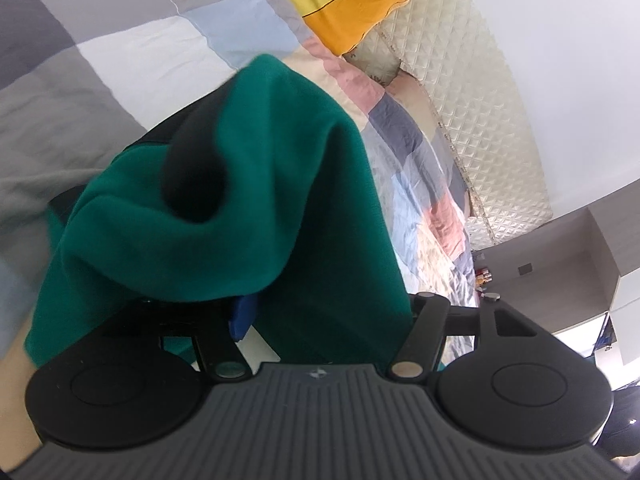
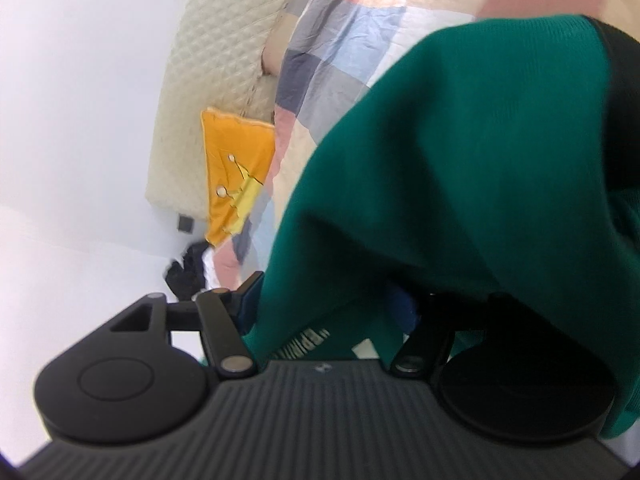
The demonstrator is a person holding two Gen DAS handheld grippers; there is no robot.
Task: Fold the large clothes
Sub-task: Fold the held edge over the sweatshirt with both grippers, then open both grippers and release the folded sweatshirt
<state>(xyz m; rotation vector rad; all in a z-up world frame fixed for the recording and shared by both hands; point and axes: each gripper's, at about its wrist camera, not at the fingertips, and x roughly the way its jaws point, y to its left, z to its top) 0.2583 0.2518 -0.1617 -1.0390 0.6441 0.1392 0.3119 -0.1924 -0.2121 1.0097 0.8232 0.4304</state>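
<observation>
The green garment (image 1: 256, 200), black-trimmed, is draped over the front of both grippers, above the patchwork quilt (image 1: 132, 48). Left gripper (image 1: 320, 312) and right gripper (image 2: 328, 312): fingers covered by cloth, so jaw state cannot be determined. An orange cushion (image 1: 352, 8) lies on the quilt near the headboard (image 1: 472, 92).

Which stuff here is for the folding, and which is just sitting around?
For the folding: green garment, left tool, right tool.

Just there: patchwork quilt, orange pillow, quilted headboard, wall shelf.
</observation>
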